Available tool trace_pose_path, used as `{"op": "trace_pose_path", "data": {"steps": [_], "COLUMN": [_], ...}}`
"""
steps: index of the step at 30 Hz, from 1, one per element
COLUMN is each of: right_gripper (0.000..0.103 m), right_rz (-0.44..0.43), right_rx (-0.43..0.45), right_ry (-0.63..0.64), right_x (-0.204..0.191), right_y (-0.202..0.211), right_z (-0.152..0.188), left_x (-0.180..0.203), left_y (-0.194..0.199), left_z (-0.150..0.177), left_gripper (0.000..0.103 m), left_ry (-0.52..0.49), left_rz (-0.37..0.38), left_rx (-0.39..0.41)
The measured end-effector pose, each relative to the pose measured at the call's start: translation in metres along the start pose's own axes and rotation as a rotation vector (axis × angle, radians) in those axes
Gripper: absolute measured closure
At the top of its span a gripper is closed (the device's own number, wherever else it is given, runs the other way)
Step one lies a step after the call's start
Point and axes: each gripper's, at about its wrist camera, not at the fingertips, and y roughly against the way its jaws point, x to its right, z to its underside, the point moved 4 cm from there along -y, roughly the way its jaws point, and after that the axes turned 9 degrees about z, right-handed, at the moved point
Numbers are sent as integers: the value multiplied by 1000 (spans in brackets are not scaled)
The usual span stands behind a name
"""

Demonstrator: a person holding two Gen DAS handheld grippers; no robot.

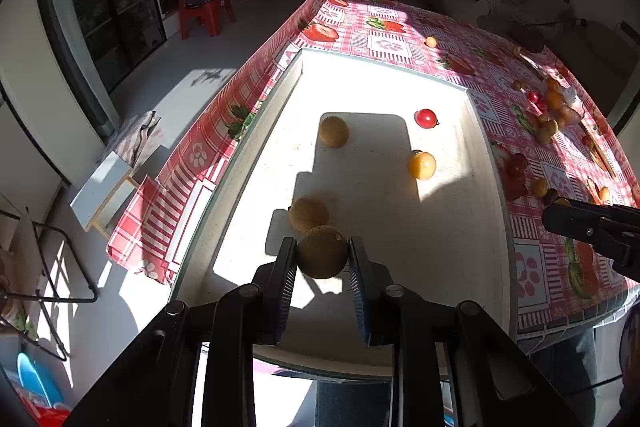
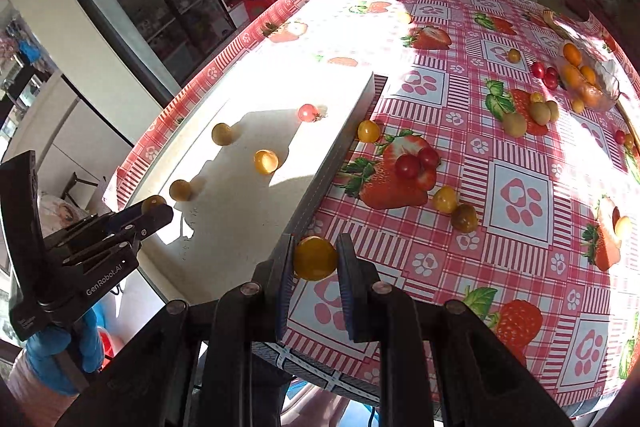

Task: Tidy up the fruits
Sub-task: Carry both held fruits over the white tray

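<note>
Left wrist view: left gripper [image 1: 322,254] clenched on a brown longan [image 1: 322,251], held low over the near end of the white tray [image 1: 486,163]. Four fruits lie in the tray: two longans [image 1: 308,214] [image 1: 333,131], a yellow tomato [image 1: 422,165], a red tomato [image 1: 425,117]. They sit well apart, except the near longan, just beyond the held one.

Right wrist view: right gripper [image 2: 315,259] clenched on a yellow-orange tomato [image 2: 315,258], over the cloth [image 2: 520,259] just beside the tray's right wall. Loose fruit is scattered across the cloth: red tomatoes [image 2: 408,166], yellow ones [image 2: 445,199] [image 2: 368,131], more further off. A clear dish [image 2: 610,85] of orange fruit stands far right.

Handling, by judgement:
- Longan: light, dry rough shell, stiff enough for a firm pinch. Grip across the widest part; good friction.
- Tomato: light, smooth, thin skin, soft inside. Likely to slip or split if squeezed hard. Pads on the equator, light pressure.
- Both will roll once let go; set down low on the tray floor, don't drop.

Orientation: both held fruits near-round, no clear long axis. Stem ends not visible on either. The red tomato in the tray shows a small stalk on its right side.
</note>
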Motion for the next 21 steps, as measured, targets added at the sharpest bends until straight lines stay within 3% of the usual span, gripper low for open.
{"op": "trace_pose_path", "data": {"steps": [7,21], "right_gripper": [80,80], "right_rz": [-49,-16], "right_rx": [-53,-124], "right_ry": [48,115], "right_x": [-41,-74], "right_y": [-32,-83], "right_z": [-17,-24], "left_x": [-21,-25], "left_y": [-12,-23], "left_z": [6,5], "left_gripper": [75,75], "left_ry": [21,17], "left_rz": [-41,-69], "left_rx": [-30,-41]}}
